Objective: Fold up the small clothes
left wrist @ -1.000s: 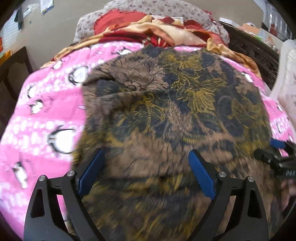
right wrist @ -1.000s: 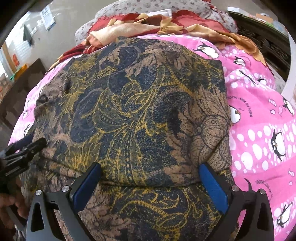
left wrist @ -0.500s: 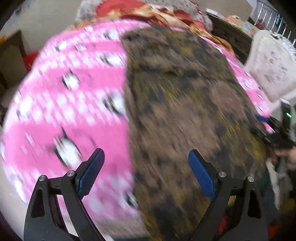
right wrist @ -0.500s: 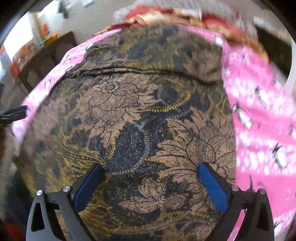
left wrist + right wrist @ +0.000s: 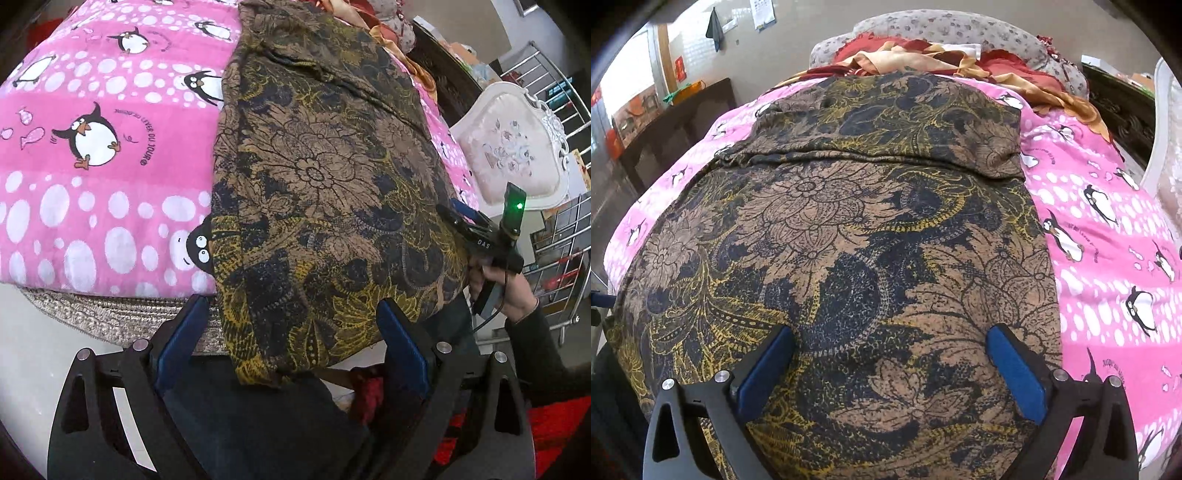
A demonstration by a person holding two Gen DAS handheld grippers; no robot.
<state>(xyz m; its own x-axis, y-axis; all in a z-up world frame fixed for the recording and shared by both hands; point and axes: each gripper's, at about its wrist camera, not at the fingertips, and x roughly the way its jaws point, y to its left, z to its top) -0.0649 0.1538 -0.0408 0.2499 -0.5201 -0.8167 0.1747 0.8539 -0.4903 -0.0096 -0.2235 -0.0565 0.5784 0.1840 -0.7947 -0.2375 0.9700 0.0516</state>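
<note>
A brown, black and yellow floral garment [image 5: 325,177] lies lengthwise on the pink penguin blanket [image 5: 92,147], its near end hanging over the bed edge. A fold crosses it toward the far end [image 5: 886,155]. My left gripper [image 5: 291,339] is open and empty, at the hanging near-left corner, pulled back off the bed. My right gripper [image 5: 890,365] is open and empty, just above the garment's [image 5: 849,258] near end. The right gripper also shows in the left wrist view [image 5: 472,225], at the garment's right edge.
The pink blanket [image 5: 1108,240] covers the bed. Red and tan bedding [image 5: 942,59] and a grey floral pillow [image 5: 942,26] lie at the far end. A white padded chair [image 5: 513,147] and metal rack [image 5: 565,258] stand at the right. A dark table [image 5: 683,122] stands left.
Both grippers pulled back toward the near bed edge. The left one swung left and off the bed; the garment's near end now hangs over the edge. Both stayed open.
</note>
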